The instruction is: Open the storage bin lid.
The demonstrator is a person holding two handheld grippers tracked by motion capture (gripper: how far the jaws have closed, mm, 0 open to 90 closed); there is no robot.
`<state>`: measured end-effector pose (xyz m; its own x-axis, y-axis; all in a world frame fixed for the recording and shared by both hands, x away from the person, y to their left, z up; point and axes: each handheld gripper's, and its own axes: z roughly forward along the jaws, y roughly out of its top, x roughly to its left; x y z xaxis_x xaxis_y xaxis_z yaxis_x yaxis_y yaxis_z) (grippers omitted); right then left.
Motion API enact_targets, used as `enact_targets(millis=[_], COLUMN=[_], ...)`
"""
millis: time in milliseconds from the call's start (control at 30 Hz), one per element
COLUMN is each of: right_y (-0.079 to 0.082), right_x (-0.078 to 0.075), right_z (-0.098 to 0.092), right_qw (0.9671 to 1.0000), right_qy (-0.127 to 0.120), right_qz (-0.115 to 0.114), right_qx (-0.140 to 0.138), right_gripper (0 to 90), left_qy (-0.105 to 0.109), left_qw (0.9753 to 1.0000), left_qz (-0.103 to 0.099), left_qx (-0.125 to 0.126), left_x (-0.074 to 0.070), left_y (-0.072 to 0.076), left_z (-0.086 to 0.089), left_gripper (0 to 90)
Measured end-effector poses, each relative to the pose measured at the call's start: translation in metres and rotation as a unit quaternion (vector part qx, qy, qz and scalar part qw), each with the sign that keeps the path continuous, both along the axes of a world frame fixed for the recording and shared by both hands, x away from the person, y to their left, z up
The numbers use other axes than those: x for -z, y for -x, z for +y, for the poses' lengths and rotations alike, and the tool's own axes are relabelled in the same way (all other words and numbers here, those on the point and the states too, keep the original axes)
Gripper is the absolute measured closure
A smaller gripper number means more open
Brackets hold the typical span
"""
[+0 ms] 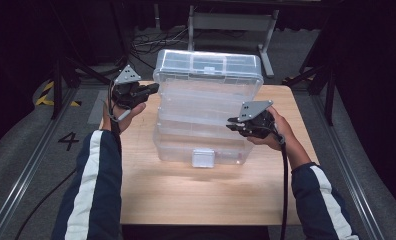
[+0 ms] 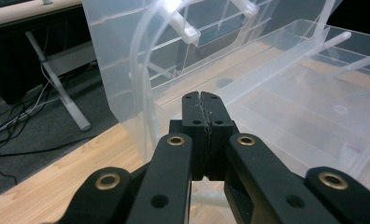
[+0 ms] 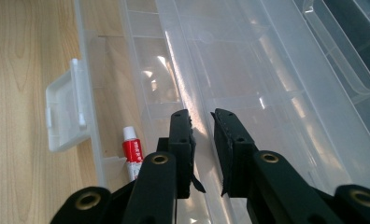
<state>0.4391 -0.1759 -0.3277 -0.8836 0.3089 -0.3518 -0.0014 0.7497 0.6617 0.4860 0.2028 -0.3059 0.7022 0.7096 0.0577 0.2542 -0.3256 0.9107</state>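
Both grippers [image 1: 148,91] [image 1: 234,123] sit beside the clear box [image 1: 206,107]; left pinched tight on nothing, right slightly apart, empty.

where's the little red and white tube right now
In the right gripper view the tube lies inside the clear box, against its front wall beside the white latch, just left of the right gripper.

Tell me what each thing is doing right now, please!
clear plastic box: open, on the table
lid: raised up
latch: undone
red tube: lying inside the box
left gripper: shut, holding nothing
right gripper: open, over the box
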Motion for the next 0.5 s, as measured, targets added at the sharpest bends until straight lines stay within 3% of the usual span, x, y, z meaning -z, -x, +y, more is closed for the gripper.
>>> enact_targets(millis=[133, 500], right_y=[0.0025, 0.006], right_x=[0.0009, 0.0024], right_z=[0.0017, 0.0019], right_qw=[1.0, 0.9999], right_qy=[0.007, 0.012], right_qz=[-0.004, -0.011], right_qx=[0.001, 0.005], right_gripper=[77.5, 76.7], left_qy=[0.01, 0.01], left_qw=[0.9999, 0.9999], left_qz=[-0.002, -0.005], left_qx=[-0.002, -0.006], left_x=[-0.0011, -0.004], left_y=[-0.0016, -0.0002], left_z=[-0.0012, -0.0008], left_gripper=[90.0, 90.0])
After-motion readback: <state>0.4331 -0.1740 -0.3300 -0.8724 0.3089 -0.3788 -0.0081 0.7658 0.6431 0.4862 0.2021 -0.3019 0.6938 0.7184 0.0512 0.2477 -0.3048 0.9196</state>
